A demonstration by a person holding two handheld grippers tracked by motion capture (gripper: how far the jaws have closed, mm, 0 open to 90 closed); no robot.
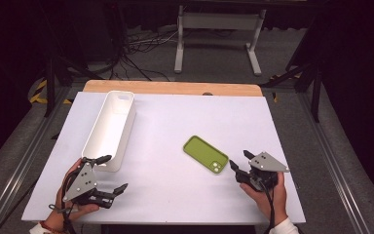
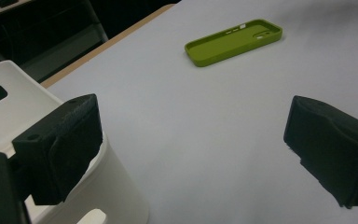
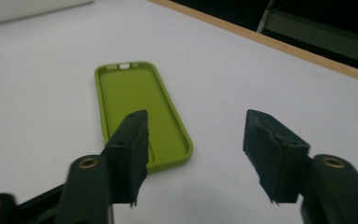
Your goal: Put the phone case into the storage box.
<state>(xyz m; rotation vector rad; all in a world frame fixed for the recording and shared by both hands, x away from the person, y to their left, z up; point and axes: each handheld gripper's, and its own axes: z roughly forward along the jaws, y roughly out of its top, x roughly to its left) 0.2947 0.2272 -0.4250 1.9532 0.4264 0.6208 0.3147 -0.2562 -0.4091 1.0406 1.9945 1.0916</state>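
1. Left gripper: held in a hand at the near left corner of the table; jaws spread wide, grasping nothing. One jaw tip sits just beside the near end of the white bin, the other over bare table surface.
2. Right gripper: held in a hand at the near right of the table; jaws parted, nothing between them. The jaws point toward the green phone case, with the tips close to its near right end. In the right gripper view the left jaw overlaps the near end of the case; whether it touches cannot be told.
3. Green phone case: lies flat on the table, open side up, right of centre, set diagonally. Camera cut-out at its near right end. Well apart from the bin.
4. White bin: long, narrow, open-topped, standing on the left half of the table, running from near to far. Slot handle in its far end wall. Interior looks empty.
5. Table: white surface, with a wooden strip along the far edge.
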